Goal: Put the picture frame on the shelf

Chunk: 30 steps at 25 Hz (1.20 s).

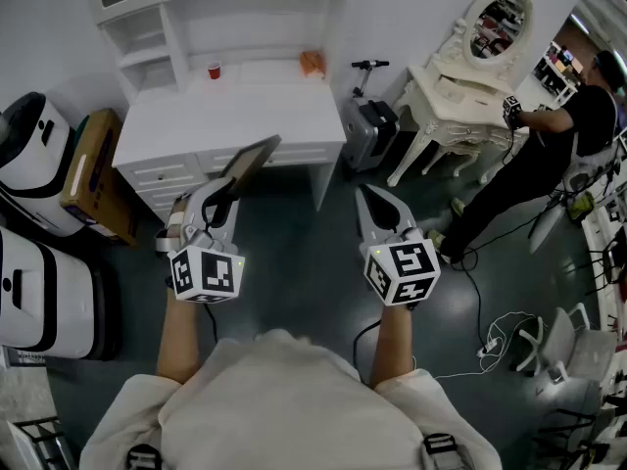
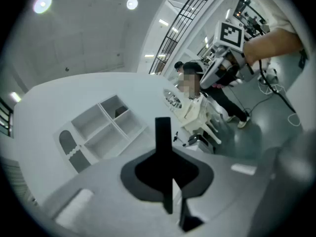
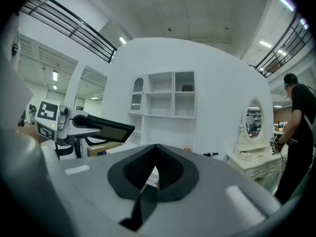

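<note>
Two claws (image 1: 223, 202) (image 1: 370, 196), one picture frame (image 1: 251, 159), seemingly one cup (image 1: 214, 70).

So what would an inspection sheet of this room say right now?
Surface: white desk, mostly bare.
Job's things: picture frame held in the air in front of the desk; shelf at the desk's back, no frame on it yet.
Clutter: red cup and orange object on the desk.
Grippers: left gripper shut on the picture frame; right gripper shut, empty.
Cables: loose cables on the floor, right side.
Surroundings: dressing table, person, suitcase.
</note>
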Each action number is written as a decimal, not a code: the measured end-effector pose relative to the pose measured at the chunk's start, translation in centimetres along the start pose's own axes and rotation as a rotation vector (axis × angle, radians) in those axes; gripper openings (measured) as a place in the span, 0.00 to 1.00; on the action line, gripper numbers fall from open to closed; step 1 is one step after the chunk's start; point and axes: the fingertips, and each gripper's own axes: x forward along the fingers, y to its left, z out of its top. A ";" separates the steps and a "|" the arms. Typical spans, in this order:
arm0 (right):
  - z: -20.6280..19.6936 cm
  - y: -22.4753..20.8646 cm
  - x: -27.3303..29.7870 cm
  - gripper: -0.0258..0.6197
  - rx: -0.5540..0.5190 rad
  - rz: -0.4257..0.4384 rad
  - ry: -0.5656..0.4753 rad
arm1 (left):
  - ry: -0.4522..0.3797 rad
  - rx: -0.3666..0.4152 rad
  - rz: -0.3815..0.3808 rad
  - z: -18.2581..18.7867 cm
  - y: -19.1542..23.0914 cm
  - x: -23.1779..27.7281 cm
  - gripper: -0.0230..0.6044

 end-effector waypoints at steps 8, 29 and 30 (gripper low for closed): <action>0.8 -0.9 -1.3 0.04 0.038 0.007 -0.047 | 0.035 -0.096 -0.020 0.4 -0.2 0.4 0.07; 0.2 -4.3 -5.7 0.04 0.019 0.047 -0.075 | 0.008 -0.419 0.108 3.6 -2.0 -2.0 0.07; 0.3 -4.5 -5.6 0.04 0.022 0.050 -0.077 | 0.010 -0.420 0.106 3.5 -2.2 -1.8 0.07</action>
